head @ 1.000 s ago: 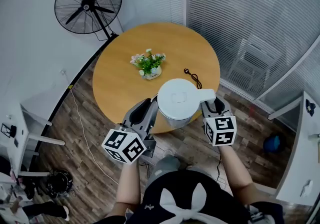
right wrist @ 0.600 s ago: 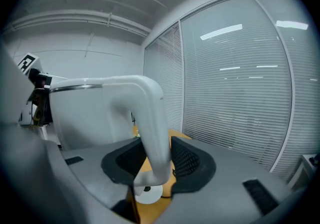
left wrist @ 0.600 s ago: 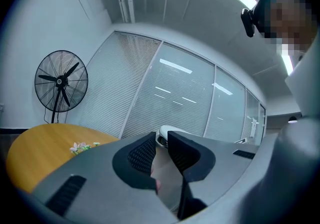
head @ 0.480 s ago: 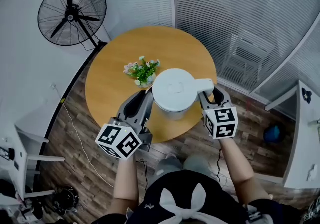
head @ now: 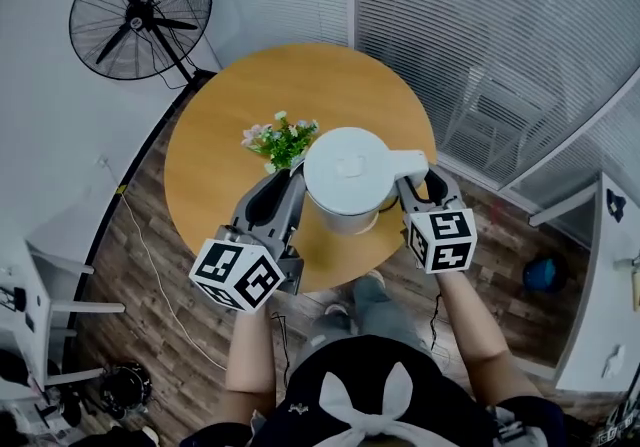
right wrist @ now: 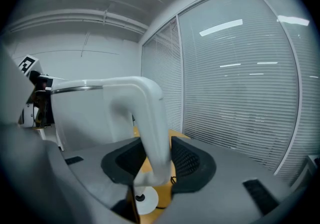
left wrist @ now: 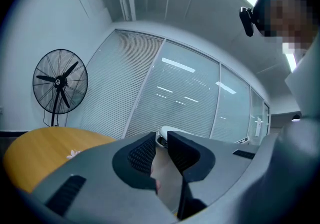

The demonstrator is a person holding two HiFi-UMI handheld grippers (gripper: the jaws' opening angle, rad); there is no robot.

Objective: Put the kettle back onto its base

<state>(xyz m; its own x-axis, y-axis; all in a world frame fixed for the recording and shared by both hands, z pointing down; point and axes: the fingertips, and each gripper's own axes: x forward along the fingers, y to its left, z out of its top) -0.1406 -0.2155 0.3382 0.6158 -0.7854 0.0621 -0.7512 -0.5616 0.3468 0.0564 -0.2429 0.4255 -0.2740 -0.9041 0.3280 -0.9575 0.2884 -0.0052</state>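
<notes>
The white kettle (head: 348,175) hangs over the round wooden table (head: 220,125), carried between both grippers. My right gripper (head: 415,185) is shut on its curved white handle (right wrist: 150,128), which fills the gap between the dark pads. My left gripper (head: 285,197) reaches the kettle's opposite side. In the left gripper view its jaws stand narrowly apart around a pale strip, and the kettle's rim (left wrist: 162,139) shows just beyond them. The round white base (right wrist: 142,199), with a dark centre pin, lies on the table below the handle. In the head view the kettle hides it.
A small potted plant (head: 280,140) with pale flowers stands on the table just left of the kettle. A black standing fan (head: 140,10) is behind the table on the left. Glass walls with blinds (head: 500,25) close the back and right.
Both grippers and the kettle have moved from the table's near edge farther in over the table, toward the plant. The black cord seen earlier is now covered by the kettle.
</notes>
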